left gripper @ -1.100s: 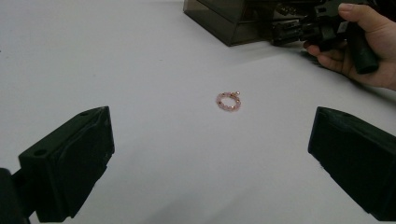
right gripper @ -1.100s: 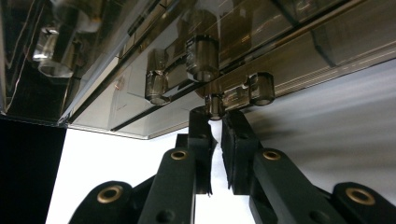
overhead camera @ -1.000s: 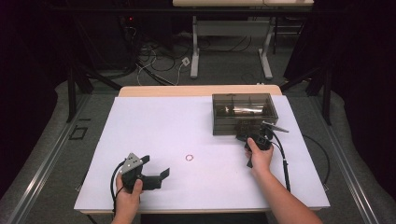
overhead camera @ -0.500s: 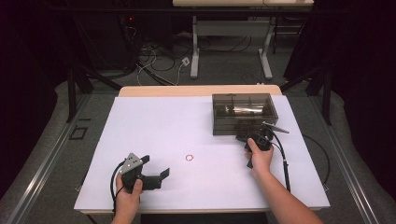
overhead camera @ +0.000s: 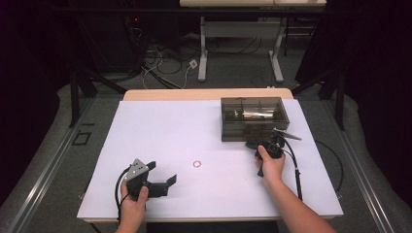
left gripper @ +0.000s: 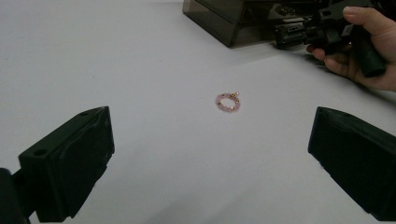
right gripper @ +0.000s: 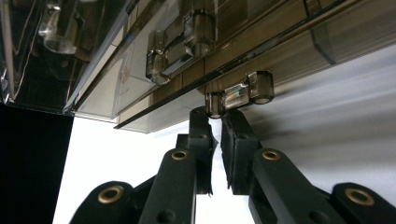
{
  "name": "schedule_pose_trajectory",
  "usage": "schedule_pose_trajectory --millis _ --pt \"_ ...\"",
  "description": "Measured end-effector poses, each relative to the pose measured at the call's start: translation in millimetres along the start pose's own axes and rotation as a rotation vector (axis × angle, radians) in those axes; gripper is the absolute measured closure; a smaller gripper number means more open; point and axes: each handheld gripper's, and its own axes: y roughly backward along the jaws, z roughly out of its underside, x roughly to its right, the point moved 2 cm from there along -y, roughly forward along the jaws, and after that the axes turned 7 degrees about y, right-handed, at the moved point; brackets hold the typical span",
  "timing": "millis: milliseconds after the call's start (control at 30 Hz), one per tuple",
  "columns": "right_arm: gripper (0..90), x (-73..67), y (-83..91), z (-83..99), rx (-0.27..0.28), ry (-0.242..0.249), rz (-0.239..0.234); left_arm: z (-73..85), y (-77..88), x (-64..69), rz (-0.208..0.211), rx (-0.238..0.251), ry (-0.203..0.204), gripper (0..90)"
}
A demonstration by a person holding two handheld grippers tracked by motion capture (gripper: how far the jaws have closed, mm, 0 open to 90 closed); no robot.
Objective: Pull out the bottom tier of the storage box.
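- Because the right gripper (overhead camera: 256, 144) has its jaws clamped on the small clear latch (right gripper: 239, 95) at the near side of the smoky plastic box (overhead camera: 252, 118), the work in hand looks like opening that box (far right on the desk).
- Left gripper (overhead camera: 166, 184) rests near left, jaws wide apart, aimed at the pink bead bracelet (left gripper: 228, 101) lying mid-desk, probably waiting its turn.
- White desk (overhead camera: 160, 126); dark room, cables on the floor beyond.

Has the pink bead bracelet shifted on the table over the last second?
No. The bracelet lies at the same spot on the white table, equally far from the smoky box.
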Motion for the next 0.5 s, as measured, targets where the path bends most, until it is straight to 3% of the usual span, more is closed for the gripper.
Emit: schedule_pose_trajectory --millis 67,167,233,333,367,400,433,500 --pt "83.8 -0.4 2.1 0.5 -0.025 -0.002 -0.002 -0.1 -0.4 0.2 0.002 -0.002 0.001 0.4" --pt "83.7 0.3 1.0 1.7 0.001 0.011 0.002 -0.3 -1.0 0.1 0.003 -0.004 -0.003 0.4" --pt "83.8 -0.2 3.0 2.2 -0.022 0.001 -0.003 -0.5 -1.5 0.2 0.004 -0.004 -0.004 0.4" --pt "83.7 0.3 3.3 2.9 -0.014 0.011 -0.005 -0.6 -2.0 0.3 0.005 -0.005 -0.002 0.4" --pt "83.7 -0.1 6.7 3.2 -0.052 0.009 -0.001 -0.8 -2.7 0.5 0.007 -0.006 -0.001 0.4" --pt "83.7 -0.1 6.7 3.2 -0.052 0.009 -0.001 -0.8 -2.7 0.5 0.007 -0.006 -0.001 0.4" --pt "83.8 -1.1 5.3 4.4 -0.018 -0.004 -0.003 -0.9 -3.7 1.0 0.009 -0.004 0.001 0.4" --pt "83.8 -0.2 6.2 4.8 -0.025 0.009 -0.009 -1.2 -3.8 0.8 0.010 -0.008 -0.004 0.5"
